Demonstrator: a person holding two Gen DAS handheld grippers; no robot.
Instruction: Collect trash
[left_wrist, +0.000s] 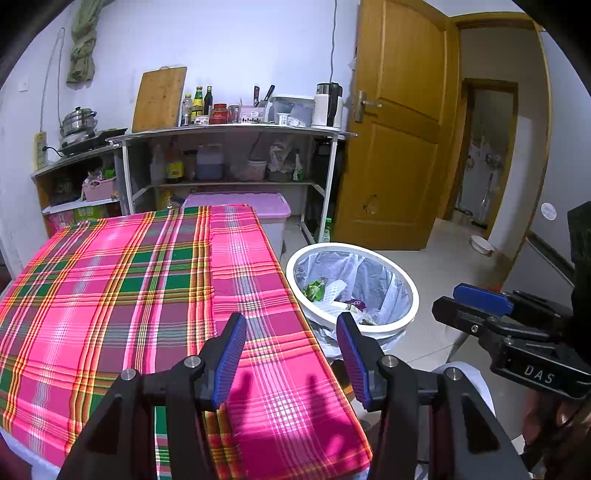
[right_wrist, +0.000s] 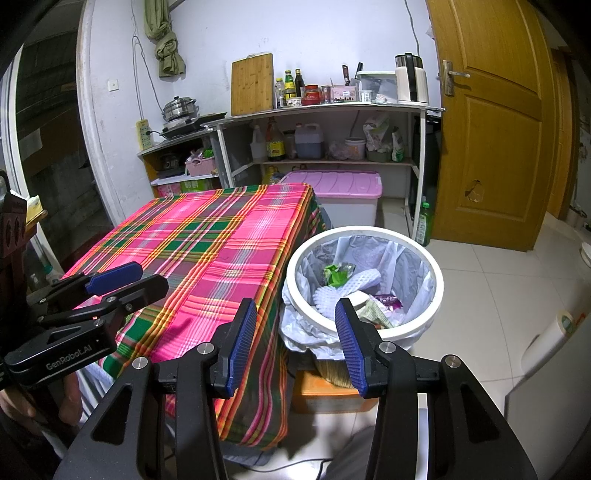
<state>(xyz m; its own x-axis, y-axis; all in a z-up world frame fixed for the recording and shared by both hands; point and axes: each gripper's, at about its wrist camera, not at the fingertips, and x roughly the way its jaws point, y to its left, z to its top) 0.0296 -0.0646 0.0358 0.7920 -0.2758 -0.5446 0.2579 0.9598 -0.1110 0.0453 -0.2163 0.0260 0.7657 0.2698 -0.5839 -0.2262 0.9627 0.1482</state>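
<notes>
Both tongs hang released, nothing between the pads. My left tongs (left_wrist: 291, 354) sit in the lower centre of the left wrist view, above the near edge of the bench (left_wrist: 110, 295). My right tongs (right_wrist: 295, 345) sit in the lower centre of the right wrist view, straddling the gap between the bench corner and the bin.

The trash (right_wrist: 354, 291) lies in the white bin (right_wrist: 439, 280), which stands on the floor just beside the bench's right edge, centre-right in both views. My reading: the bin is parked close to that edge so pieces go from the cloth into it with a short reach.

Bench top shows no loose litter in either view. I judge the collecting done or nearly so; the idle, empty tongs fit that.

Materials:
- Bench cover: woven plaid cloth, pink with green and orange stripes, flat on top, draped soft over the corner.
- Bin: round, rigid white plastic with a thick rim, lined with a thin translucent bag that crinkles and spills below the rim.
- Contents: crumpled green wrapper, white foam netting with a dimpled mesh, a purple packet, paper scraps.
- Pads: blue, ribbed, on black arms.
</notes>
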